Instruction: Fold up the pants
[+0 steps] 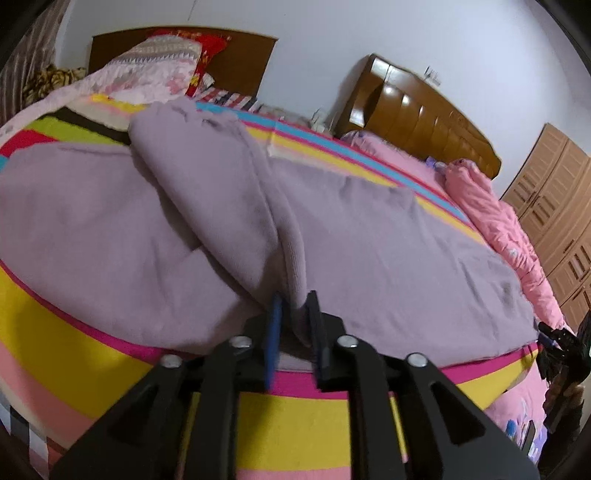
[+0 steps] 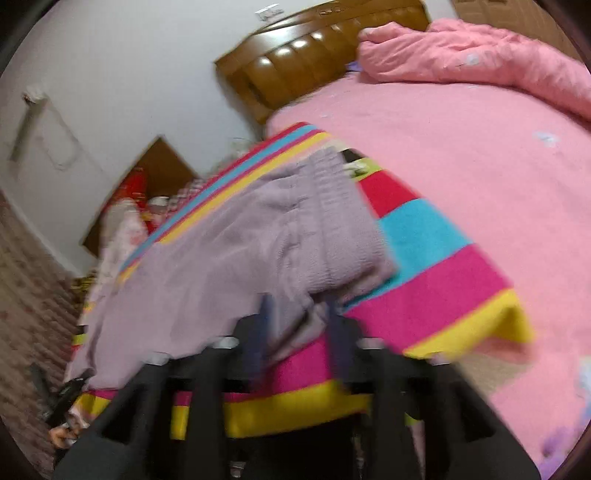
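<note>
White wall (image 1: 332,33), wooden headboard (image 1: 417,110)

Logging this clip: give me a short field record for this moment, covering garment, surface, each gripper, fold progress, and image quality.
garment: lilac fleece pants, spread flat with one part lifted into a ridge
surface: striped blanket on a bed with a pink sheet
left gripper: fingers either side of a raised fold of the pants, apparently pinching it
right gripper: at the ribbed waistband end, cloth between the fingers; grip unclear
fold progress: one part partly turned over, fold not finished
image quality: left view sharp, right view motion-blurred
</note>
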The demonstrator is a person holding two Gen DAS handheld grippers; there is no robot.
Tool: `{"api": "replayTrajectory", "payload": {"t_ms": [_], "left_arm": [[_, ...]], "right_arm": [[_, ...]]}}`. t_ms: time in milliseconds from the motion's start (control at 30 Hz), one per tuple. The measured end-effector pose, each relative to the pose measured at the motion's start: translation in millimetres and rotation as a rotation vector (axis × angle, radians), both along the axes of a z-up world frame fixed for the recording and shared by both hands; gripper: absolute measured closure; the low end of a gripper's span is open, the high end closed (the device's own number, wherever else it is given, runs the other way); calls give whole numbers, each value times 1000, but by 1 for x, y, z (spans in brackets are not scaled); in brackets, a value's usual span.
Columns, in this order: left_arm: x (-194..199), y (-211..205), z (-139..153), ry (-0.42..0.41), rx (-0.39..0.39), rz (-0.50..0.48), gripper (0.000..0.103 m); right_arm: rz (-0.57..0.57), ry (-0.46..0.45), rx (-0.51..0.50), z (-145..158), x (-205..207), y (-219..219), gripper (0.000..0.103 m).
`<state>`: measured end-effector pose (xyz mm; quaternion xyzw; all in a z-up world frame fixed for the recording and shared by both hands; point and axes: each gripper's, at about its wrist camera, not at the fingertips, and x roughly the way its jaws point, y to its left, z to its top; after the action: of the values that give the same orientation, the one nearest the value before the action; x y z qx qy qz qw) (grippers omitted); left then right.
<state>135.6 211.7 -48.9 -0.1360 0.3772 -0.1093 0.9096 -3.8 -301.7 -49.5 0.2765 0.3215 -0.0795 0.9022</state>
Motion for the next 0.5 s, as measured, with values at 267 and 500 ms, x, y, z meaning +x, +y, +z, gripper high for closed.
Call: {"api": "replayTrajectory", "payload": {"t_ms": [267, 500], "left_arm": [[-11, 2, 32, -147, 19, 67, 21], [5, 32, 30, -91, 55, 110, 8]], "right_arm": [[337, -112, -289, 37, 32, 124, 22], [464, 170, -347, -12, 91, 164, 17]]}}
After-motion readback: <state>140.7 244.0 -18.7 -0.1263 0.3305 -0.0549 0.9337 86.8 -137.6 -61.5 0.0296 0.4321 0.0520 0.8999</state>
